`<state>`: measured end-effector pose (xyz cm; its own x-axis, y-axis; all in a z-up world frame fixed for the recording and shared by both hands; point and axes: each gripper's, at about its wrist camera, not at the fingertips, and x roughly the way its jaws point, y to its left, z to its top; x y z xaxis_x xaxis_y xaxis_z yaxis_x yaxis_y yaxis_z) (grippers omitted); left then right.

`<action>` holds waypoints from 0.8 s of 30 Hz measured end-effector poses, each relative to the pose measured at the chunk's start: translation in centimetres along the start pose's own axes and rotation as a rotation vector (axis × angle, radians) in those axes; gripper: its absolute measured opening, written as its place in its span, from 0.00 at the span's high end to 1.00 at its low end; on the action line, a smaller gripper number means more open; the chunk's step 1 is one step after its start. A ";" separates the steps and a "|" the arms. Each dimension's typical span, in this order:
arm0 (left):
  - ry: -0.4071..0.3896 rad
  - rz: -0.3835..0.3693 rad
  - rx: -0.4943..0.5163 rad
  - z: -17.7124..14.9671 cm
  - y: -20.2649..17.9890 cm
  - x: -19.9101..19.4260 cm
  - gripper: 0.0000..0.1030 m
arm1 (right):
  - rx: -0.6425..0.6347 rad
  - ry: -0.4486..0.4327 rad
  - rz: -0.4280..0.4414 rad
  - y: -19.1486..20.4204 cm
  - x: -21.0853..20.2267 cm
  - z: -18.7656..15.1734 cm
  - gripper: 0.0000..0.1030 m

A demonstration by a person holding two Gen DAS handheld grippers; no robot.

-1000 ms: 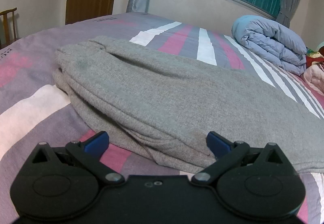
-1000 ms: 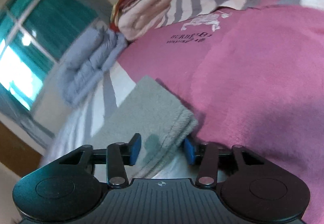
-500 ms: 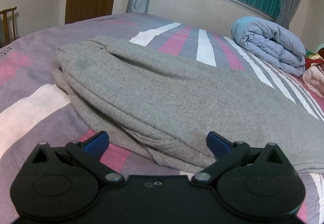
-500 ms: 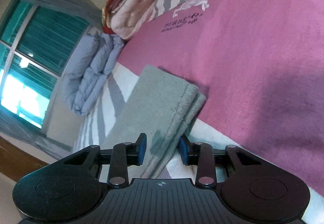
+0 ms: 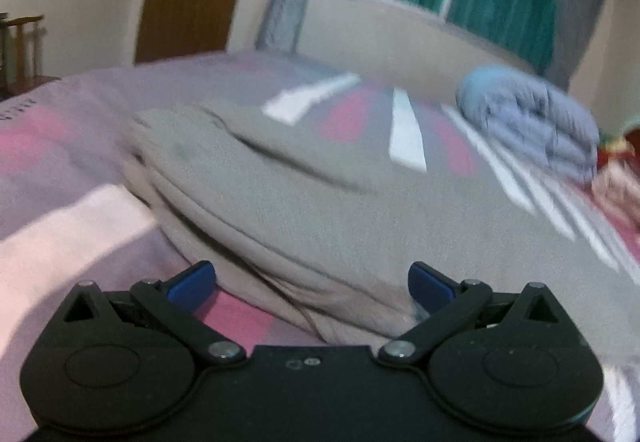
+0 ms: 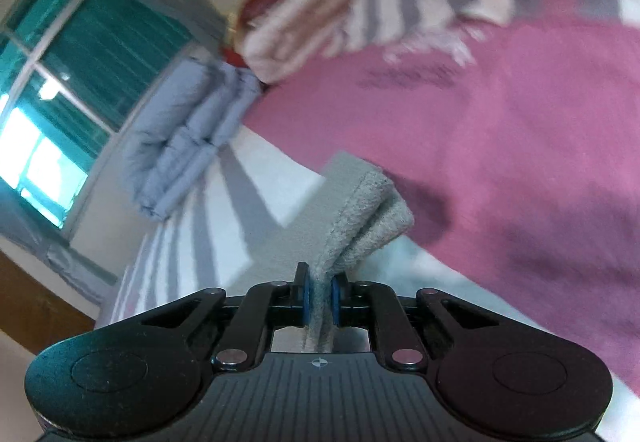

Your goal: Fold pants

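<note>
Right wrist view: right gripper [image 6: 319, 296] closing, pads pinching the grey pants' [image 6: 360, 218] hem, long axis running away along the striped bed [image 5: 60, 242]; left gripper [image 5: 312, 284] spread wide beside the waist end.

Pants [image 5: 320, 202] were grey; sheet [image 5: 72, 146] pink, lilac w/ white stripes; duvet [image 5: 532, 122] blue; curtains [image 6: 100, 54] teal; pads [image 5: 192, 282] blue.

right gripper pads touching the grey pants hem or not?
Touching. The right wrist view shows the right gripper closing, with the grey pants hem bunched between its blue pads, cloth pressed against both with no gap.
</note>
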<state>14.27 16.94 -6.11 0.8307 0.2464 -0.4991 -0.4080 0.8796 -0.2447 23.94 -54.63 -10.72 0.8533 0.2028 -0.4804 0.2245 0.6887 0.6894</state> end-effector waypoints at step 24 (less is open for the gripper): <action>-0.068 0.043 -0.362 0.6 8.5 -2.5 0.06 | -0.833 0.433 0.363 27.9 6.5 -32.4 0.85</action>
<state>8.94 24.03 -6.39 0.8282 0.3168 -0.4622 -0.5404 0.6699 -0.5091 20.44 -11.56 -12.17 0.5228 0.6188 -0.5864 -0.5572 0.7686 0.3144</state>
